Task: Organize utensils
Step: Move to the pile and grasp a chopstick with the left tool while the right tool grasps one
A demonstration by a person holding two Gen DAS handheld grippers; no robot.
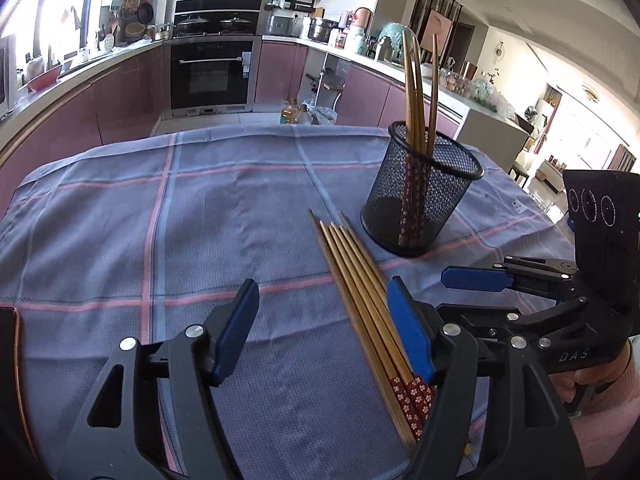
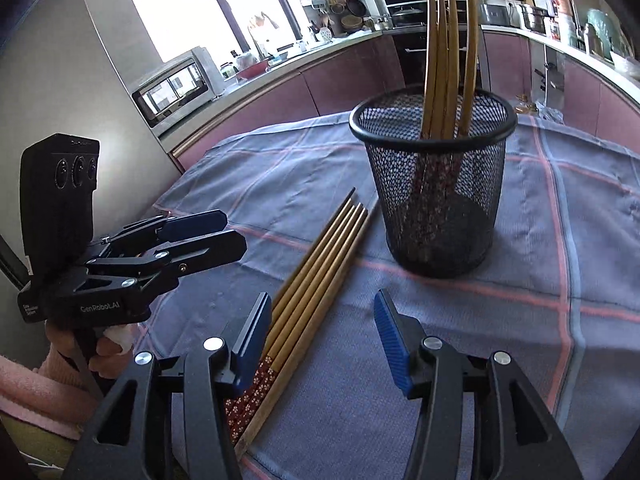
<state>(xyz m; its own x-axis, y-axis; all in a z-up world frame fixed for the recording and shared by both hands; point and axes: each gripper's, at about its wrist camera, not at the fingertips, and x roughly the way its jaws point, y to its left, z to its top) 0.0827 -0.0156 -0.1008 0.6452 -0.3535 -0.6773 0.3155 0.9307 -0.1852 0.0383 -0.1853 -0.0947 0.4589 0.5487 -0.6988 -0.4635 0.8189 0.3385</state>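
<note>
kitchen table: thin, stiff, slick chopsticks lay near its front edge; both grippers gaped empty; pinching mid-shaft looked safest.

Chopsticks on cloth, near mesh cup

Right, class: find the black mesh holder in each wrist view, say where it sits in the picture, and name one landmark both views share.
Left wrist view: the black mesh holder stands right of centre, beyond the loose chopsticks.
Right wrist view: it stands upper centre-right, right of those chopsticks' tips.
Shared landmark: the black oven behind the table.
</note>
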